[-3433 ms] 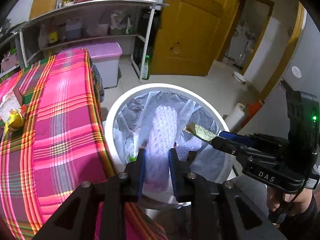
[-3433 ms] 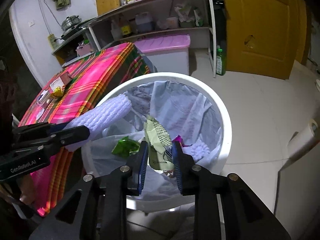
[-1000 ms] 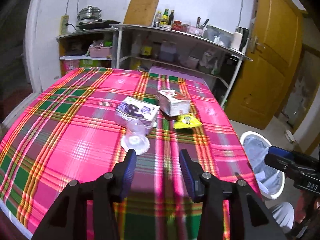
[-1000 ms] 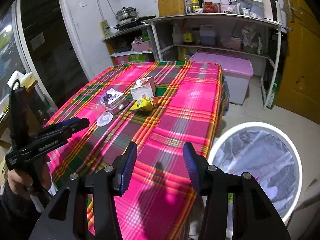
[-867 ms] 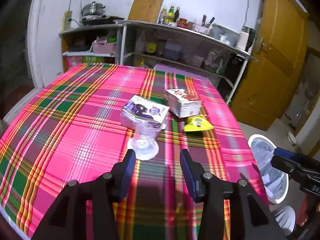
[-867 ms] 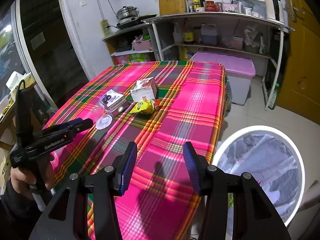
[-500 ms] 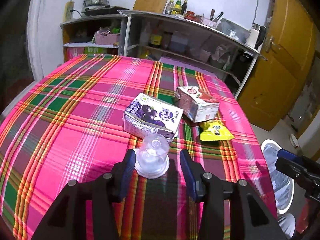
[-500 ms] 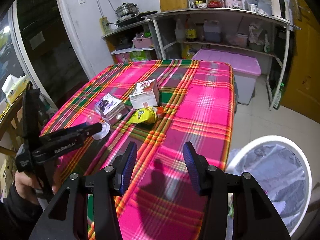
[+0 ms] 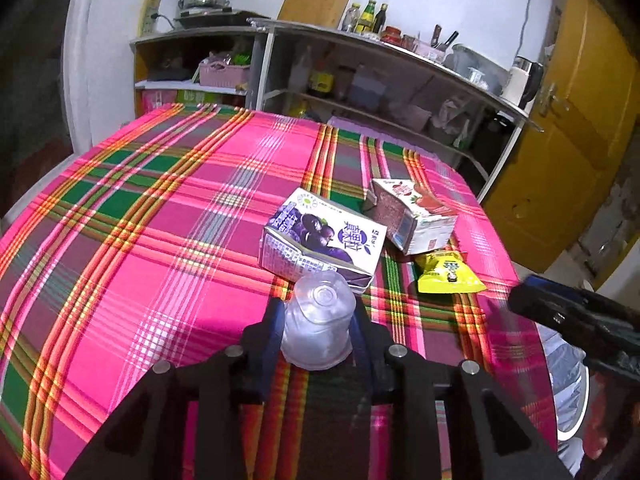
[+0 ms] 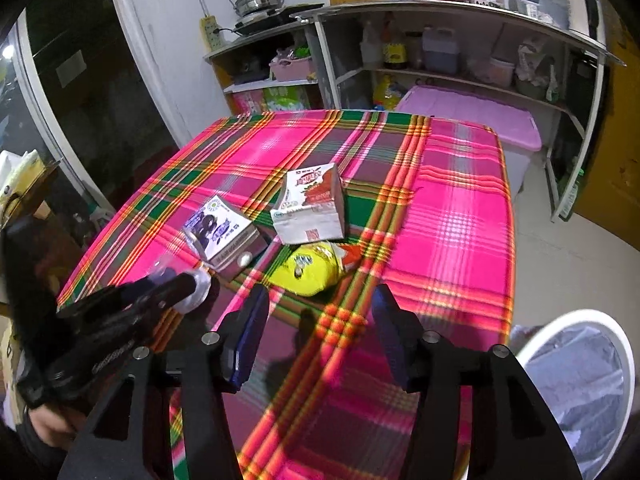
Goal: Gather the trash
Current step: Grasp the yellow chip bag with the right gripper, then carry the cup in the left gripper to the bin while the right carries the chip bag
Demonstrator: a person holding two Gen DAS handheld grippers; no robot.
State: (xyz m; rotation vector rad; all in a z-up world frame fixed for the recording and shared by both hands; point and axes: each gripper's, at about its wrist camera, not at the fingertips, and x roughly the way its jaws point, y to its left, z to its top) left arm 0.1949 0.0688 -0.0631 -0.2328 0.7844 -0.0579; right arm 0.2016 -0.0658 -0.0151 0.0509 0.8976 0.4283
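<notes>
A clear plastic cup (image 9: 318, 320) stands upside down on the plaid tablecloth (image 9: 160, 240). It sits between the blue pads of my left gripper (image 9: 318, 314), whose jaws are closing and touch its sides. Just beyond lie a purple drink carton (image 9: 324, 240), a red-and-white carton (image 9: 412, 216) and a yellow snack packet (image 9: 446, 272). My right gripper (image 10: 322, 304) hovers over the cloth just short of the yellow packet (image 10: 314, 268); its jaws are opening and hold nothing. The right wrist view shows the left gripper (image 10: 172, 284) with the cup (image 10: 198, 286) at its tip.
A white bin (image 10: 576, 320) lined with a plastic bag stands on the floor off the table's right corner. Behind the table are shelves (image 9: 360, 80) crowded with bottles and a lilac storage box (image 10: 472, 116). A yellow door (image 9: 560, 160) is at the right.
The left gripper moved forward onto the upturned cup and its jaws narrowed around it. The right gripper slid from the bin side toward the yellow packet, jaws a little wider.
</notes>
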